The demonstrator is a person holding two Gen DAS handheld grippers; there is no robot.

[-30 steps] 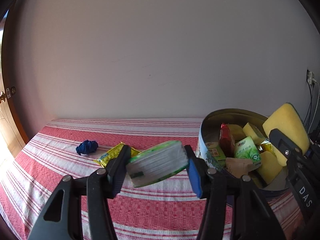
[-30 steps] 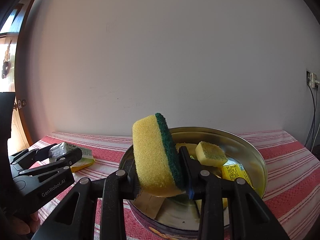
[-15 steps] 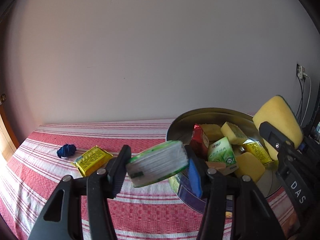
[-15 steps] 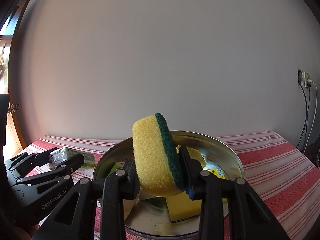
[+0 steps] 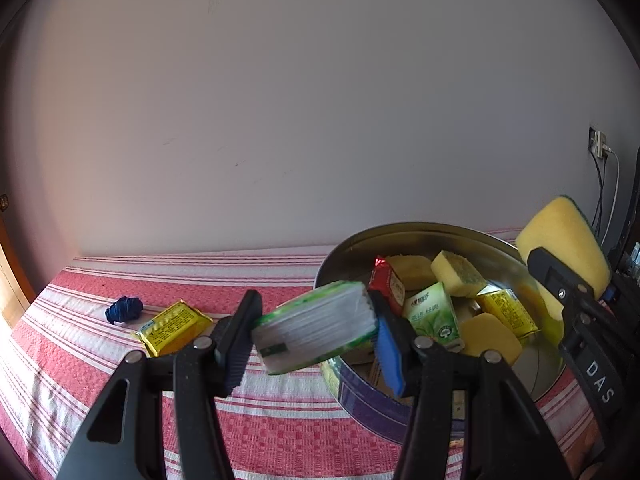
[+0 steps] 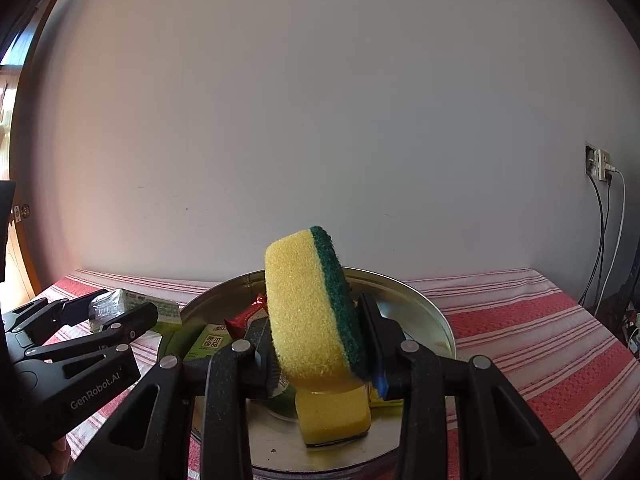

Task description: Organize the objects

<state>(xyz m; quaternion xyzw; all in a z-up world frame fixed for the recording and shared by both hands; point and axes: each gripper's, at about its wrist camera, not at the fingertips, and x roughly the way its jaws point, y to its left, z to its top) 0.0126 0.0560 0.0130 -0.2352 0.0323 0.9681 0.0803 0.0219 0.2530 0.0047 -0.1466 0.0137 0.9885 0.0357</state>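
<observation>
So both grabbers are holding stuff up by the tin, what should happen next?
Probably the right gripper should lower and let go: its yellow-and-green sponge hangs right above the round tin, over a bare spot. The left gripper holds its green tissue pack only at the tin's edge.

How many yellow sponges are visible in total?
4: one green-backed yellow sponge in the right gripper, three more in the round metal tin. Others may be hidden.
</observation>
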